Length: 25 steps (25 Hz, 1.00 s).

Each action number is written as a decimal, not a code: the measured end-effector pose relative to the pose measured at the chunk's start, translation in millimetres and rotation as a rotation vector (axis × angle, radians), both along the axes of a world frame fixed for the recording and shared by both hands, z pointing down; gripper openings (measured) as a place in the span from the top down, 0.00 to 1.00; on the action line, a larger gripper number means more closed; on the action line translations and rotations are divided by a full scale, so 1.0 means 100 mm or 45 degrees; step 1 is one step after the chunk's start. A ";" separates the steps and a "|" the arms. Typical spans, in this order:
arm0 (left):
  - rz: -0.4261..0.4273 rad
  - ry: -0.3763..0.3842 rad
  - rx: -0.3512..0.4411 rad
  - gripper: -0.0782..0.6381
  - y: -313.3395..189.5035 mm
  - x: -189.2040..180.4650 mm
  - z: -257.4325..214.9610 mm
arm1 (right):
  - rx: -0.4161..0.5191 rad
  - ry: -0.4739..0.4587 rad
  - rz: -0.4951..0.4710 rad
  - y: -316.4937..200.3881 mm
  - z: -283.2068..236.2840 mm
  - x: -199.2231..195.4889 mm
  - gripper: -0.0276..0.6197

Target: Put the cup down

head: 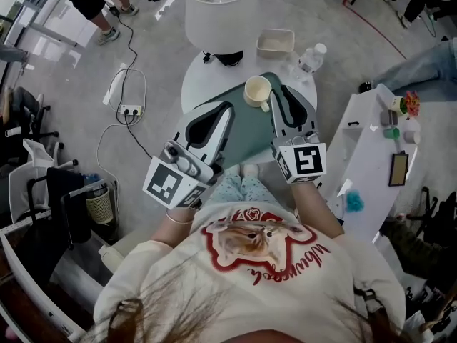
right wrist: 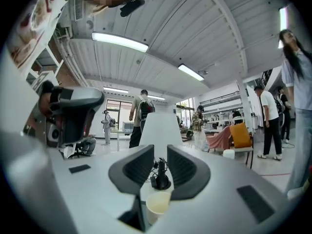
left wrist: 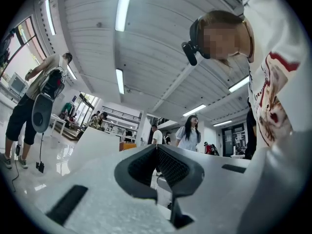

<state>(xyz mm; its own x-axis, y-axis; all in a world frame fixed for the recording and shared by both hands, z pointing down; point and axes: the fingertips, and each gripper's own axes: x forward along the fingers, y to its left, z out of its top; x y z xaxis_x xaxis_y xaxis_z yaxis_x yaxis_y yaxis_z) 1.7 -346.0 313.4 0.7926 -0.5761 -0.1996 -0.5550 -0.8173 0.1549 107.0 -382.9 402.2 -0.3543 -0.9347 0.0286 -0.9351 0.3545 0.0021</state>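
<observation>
While the grey floor (head: pixel 150 41) spreads wide around it, a round white desk (head: pixel 191 84) carries a green mat (head: pixel 250 134). A lamp shade (head: pixel 218 9) is cut off at the top. The left tongs (left wrist: pixel 157 147) are pressed together, empty. The right tongs (right wrist: pixel 161 150) stand slightly spread, pinching nothing. What the tray (head: pixel 275 43) holds is unclear. The cream cup (head: pixel 257 90), apparently empty, sits at the mat's far edge beneath the right tongs.

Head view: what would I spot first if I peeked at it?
Probably the two grippers with black-and-white marker cubes, the left gripper and the right gripper, held over a green tray on a round white table. Next come the cream cup at the tray's far end, just beside the right gripper's tips, and the big white lampshade beyond it.
</observation>
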 end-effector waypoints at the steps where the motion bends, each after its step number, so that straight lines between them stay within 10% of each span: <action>1: 0.003 -0.001 0.003 0.87 0.00 0.01 -0.01 | 0.018 -0.008 -0.003 0.02 -0.10 0.00 0.86; 25: 0.030 -0.039 0.117 0.87 0.14 0.33 -0.31 | 0.241 -0.042 -0.230 0.40 -1.14 -0.07 0.91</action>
